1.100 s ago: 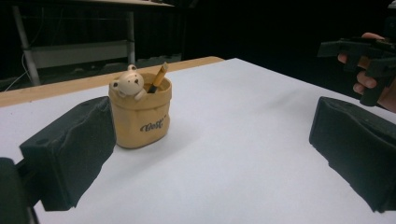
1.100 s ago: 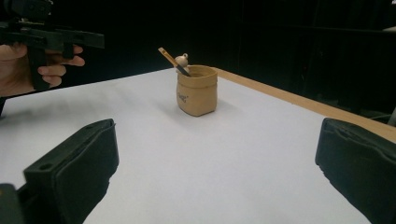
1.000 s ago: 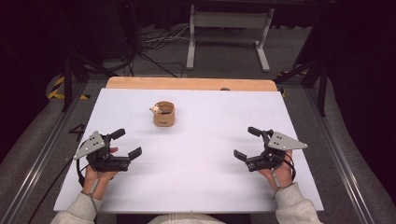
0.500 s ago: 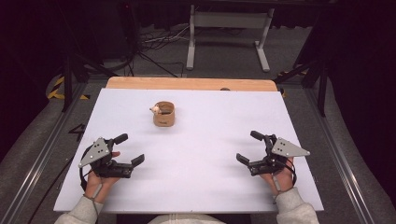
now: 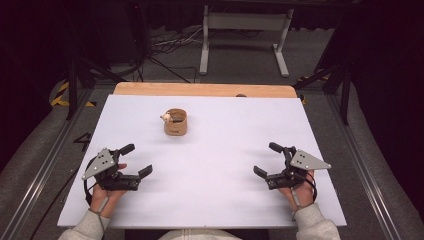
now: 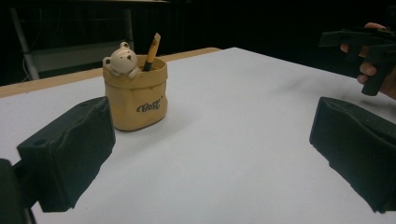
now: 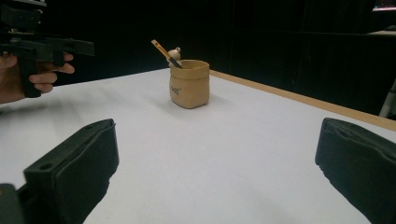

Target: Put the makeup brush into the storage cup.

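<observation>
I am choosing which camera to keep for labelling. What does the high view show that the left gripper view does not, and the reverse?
High view alone: the metal stand and floor cables behind the table.

Left gripper view alone: the lettering on the tan pot and the bear figure's face.

Both: the pot, the white tabletop, and the right gripper, open.

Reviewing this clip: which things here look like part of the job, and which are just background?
Likely in play:
tan bear pot
stick in it
left gripper, open
right gripper, open

Background:
white table
metal stand
floor cables
</observation>
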A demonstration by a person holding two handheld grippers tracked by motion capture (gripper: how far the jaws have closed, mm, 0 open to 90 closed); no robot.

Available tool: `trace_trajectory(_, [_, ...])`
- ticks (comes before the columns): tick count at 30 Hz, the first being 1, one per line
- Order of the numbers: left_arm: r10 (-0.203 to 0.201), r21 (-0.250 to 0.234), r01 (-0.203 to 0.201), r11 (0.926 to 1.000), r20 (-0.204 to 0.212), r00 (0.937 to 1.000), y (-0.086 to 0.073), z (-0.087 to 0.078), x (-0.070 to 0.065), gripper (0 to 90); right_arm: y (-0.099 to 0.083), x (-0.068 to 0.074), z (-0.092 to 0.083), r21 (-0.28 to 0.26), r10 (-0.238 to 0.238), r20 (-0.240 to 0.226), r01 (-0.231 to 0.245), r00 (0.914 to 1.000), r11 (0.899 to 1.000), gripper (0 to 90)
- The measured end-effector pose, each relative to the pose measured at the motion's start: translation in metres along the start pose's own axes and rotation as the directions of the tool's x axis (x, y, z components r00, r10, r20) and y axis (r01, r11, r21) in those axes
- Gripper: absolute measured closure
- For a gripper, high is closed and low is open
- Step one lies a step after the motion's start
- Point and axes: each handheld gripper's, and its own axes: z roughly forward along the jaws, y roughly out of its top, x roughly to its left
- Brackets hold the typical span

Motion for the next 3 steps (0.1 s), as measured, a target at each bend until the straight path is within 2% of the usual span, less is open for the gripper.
trace_trajectory(3, [0.006,0.001,-0.006,1.0000,-0.002,1.0000,-0.0002,0.0003,-0.0001,1.0,0.0003,0.0001,-0.0001,-0.001,-0.005,0.003,0.005,1.0000,1.000,0.0])
